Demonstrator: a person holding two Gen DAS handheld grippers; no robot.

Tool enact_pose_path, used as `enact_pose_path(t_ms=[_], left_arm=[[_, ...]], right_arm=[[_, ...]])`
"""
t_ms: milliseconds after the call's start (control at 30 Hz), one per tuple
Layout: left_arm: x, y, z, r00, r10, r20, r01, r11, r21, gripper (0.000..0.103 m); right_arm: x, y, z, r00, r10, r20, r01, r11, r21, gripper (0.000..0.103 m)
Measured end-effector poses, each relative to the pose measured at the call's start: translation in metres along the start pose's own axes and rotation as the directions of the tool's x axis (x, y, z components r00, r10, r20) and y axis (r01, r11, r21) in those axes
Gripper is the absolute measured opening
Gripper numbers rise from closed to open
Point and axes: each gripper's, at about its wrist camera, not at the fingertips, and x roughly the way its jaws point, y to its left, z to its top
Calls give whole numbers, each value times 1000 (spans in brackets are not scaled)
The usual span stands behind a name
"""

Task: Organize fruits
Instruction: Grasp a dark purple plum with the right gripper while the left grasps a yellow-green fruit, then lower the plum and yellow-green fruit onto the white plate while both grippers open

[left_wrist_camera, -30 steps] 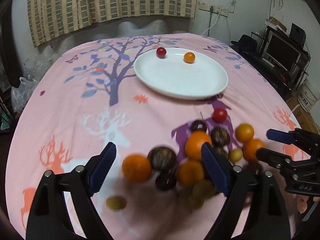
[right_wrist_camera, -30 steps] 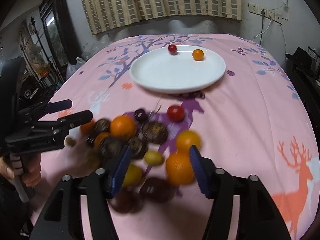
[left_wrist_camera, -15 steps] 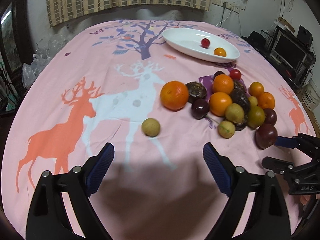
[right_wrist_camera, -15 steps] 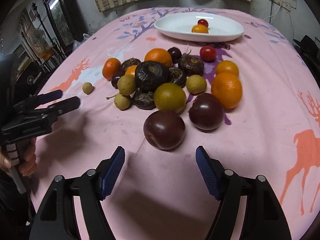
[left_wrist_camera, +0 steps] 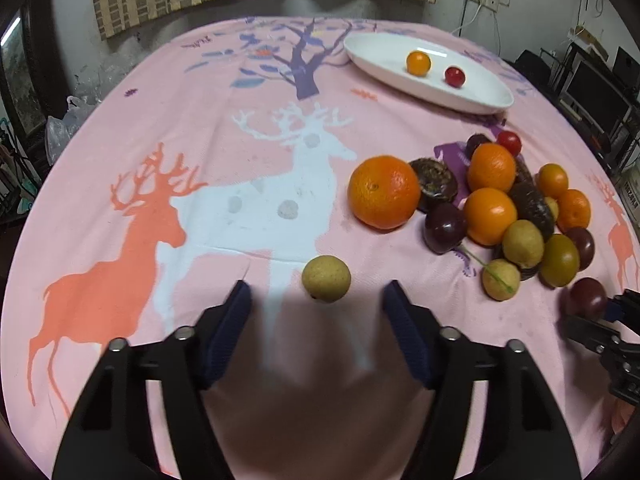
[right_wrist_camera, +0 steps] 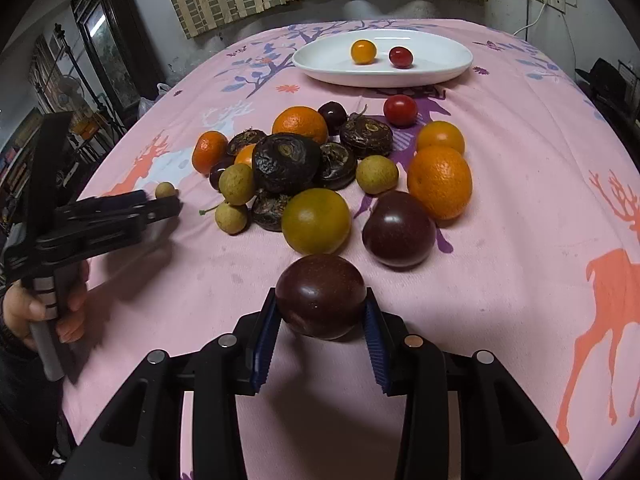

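A pile of oranges, dark plums, longans and brown water chestnuts lies on the pink tablecloth (left_wrist_camera: 240, 184). My left gripper (left_wrist_camera: 316, 300) is open, its tips either side of a lone yellow-green longan (left_wrist_camera: 326, 278) that lies just ahead of them. My right gripper (right_wrist_camera: 320, 320) has closed onto a dark purple plum (right_wrist_camera: 321, 295) at the pile's near edge; both pads touch it. A white oval plate (right_wrist_camera: 440, 62) at the far side holds a small orange fruit (right_wrist_camera: 363, 51) and a red cherry tomato (right_wrist_camera: 401, 57).
A big orange (left_wrist_camera: 383, 191) sits just beyond the longan. A second plum (right_wrist_camera: 398, 229) and a yellow-green fruit (right_wrist_camera: 316, 221) lie right behind the held plum. The left gripper also shows in the right wrist view (right_wrist_camera: 160, 204). Shelves and monitors stand off the table's right side.
Both grippers have dropped low and moved forward. The right jaws have narrowed onto the nearest plum. The left jaws have narrowed and come up to the lone longan.
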Motion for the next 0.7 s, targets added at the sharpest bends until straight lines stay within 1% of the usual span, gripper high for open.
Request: enact_pose_path(t_ms=[67,100,133,300,433,500,567,700], left_arm=[[0,-3,2,1000,10,18,-10,1000,12,47],[0,-4,3,1000,-5,18,5,1000,13,34],[-1,-4,4,1000,-9,19,9,1000,13,24],[-14,-16,10,999,-19,34,17,998,54,24],[-35,-28,30,995,-66,76,60,995,81,24],[-43,-37,49,990,-98,99,89,992,93,24],[-46,-47,69,986,-117,116,106,990,98,23],[-36,-72,122,978,-128,163,113,988,102,23]], right_arm=[[-3,-3,-2,1000,9,0,-9,1000,4,41],[-4,-4,-3,1000,12,1,-12,1000,4,41],[-4,-4,-4,1000,14,1,-14,1000,4,41],[-15,-5,0,999,33,18,-33,999,-15,41],[-36,-1,17,995,56,88,-51,997,-57,41],[-47,0,34,988,56,142,-43,995,-88,41],[-53,0,54,981,38,189,-17,994,-109,41],[-46,-9,100,968,16,250,14,993,-119,41]])
